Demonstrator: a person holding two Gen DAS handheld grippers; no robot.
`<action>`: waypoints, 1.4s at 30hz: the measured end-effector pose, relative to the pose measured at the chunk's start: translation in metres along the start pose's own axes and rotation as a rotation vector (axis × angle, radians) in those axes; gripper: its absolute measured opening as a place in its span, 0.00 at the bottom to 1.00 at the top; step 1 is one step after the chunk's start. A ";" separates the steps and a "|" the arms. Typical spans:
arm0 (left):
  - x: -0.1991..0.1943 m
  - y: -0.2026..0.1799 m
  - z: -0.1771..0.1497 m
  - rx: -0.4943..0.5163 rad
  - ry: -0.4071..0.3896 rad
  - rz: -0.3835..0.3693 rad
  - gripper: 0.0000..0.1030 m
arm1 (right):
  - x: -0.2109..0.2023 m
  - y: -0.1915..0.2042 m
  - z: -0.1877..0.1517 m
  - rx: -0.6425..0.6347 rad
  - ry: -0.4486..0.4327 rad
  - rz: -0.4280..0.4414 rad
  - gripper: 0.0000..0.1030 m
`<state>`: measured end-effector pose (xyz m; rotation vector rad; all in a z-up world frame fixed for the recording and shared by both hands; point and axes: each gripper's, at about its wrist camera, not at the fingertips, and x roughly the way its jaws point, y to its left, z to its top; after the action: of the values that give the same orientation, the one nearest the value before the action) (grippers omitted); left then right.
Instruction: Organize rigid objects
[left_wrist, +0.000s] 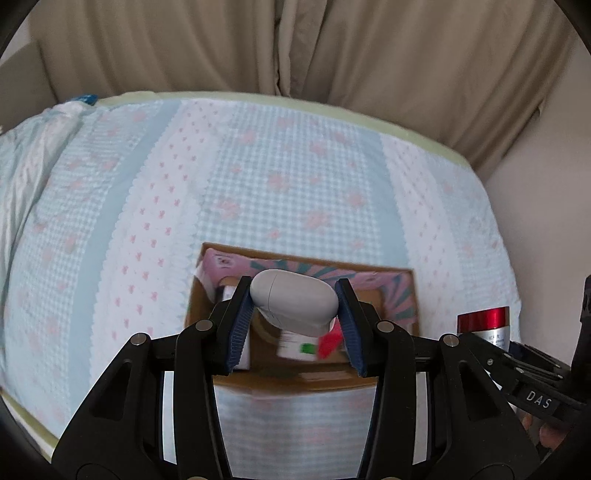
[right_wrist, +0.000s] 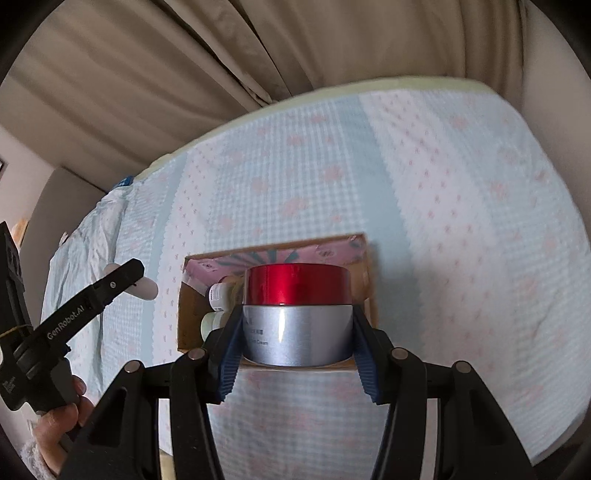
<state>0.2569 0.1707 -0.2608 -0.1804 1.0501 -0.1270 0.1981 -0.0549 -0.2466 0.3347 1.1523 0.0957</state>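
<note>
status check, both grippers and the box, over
Left gripper shut on white case. Right gripper shut on red-lidded jar. Cardboard box below, partly filled.

One cardboard box (right_wrist: 369, 266) lies on the bed (right_wrist: 443, 184), at the centre of both views. One jar (right_wrist: 297, 317) with a red lid and silver body sits in the lower middle of the right wrist view. One pale oval case (left_wrist: 293, 299) sits in the centre of the left wrist view. Two white bottles (right_wrist: 218, 295) lie at the left inside the box. One more white container (left_wrist: 295, 343) with red and green marks shows lower in the box. Two grippers are present, left gripper (left_wrist: 293, 321) and right gripper (right_wrist: 297, 354), each with two blue-padded fingers (left_wrist: 240, 328).
</note>
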 end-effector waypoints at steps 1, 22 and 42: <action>0.007 0.005 -0.002 0.010 0.009 -0.003 0.40 | 0.008 0.004 -0.003 0.007 0.006 -0.004 0.48; 0.099 0.025 -0.068 0.163 0.156 -0.044 0.40 | 0.138 0.013 -0.050 0.026 0.154 -0.062 0.48; 0.087 0.028 -0.070 0.211 0.133 -0.064 1.00 | 0.117 -0.009 -0.038 -0.010 0.093 -0.174 0.99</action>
<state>0.2397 0.1750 -0.3743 -0.0142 1.1552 -0.3101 0.2108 -0.0265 -0.3657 0.2218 1.2676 -0.0361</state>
